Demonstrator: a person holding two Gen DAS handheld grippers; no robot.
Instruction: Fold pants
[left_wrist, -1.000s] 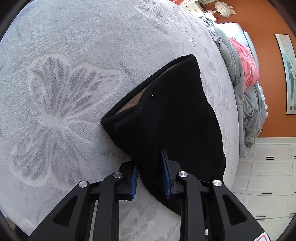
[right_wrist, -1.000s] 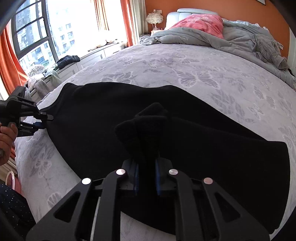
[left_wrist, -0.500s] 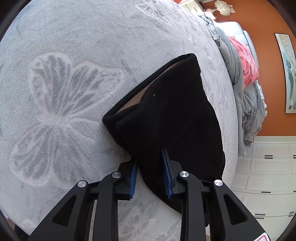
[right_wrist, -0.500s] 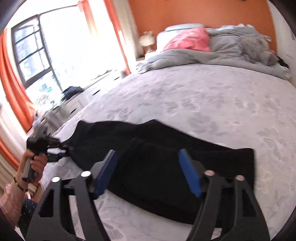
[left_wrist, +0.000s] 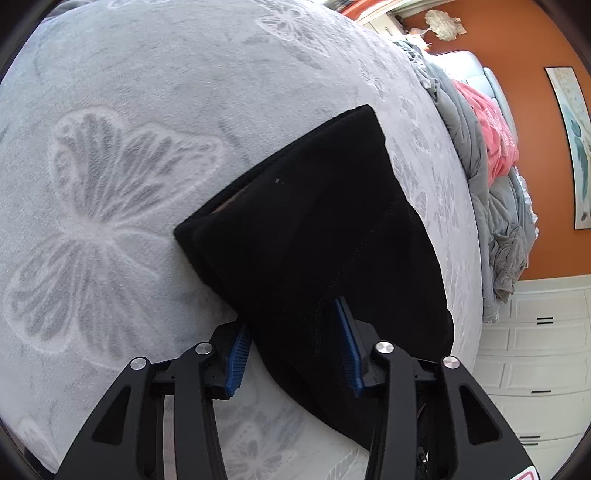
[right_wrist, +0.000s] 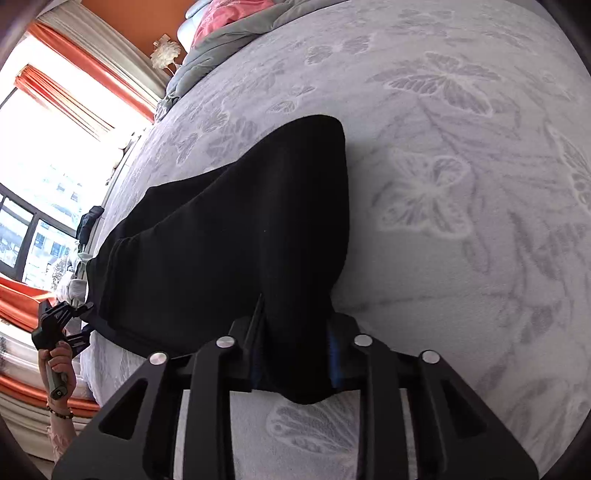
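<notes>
Right hand-held gripper (right_wrist: 293, 354) has just closed onto the black pants (right_wrist: 229, 236); left hand-held gripper (left_wrist: 293, 347) has just been loosening around their edge

Right gripper (right_wrist: 293, 354) reclosed on pants (right_wrist: 229, 236) edge.

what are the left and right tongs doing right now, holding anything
Left tongs: jaws have just been opening, the black pants lie between the pads, not clamped.
Right tongs: jaws have just closed, shut on the pants' other end.
</notes>
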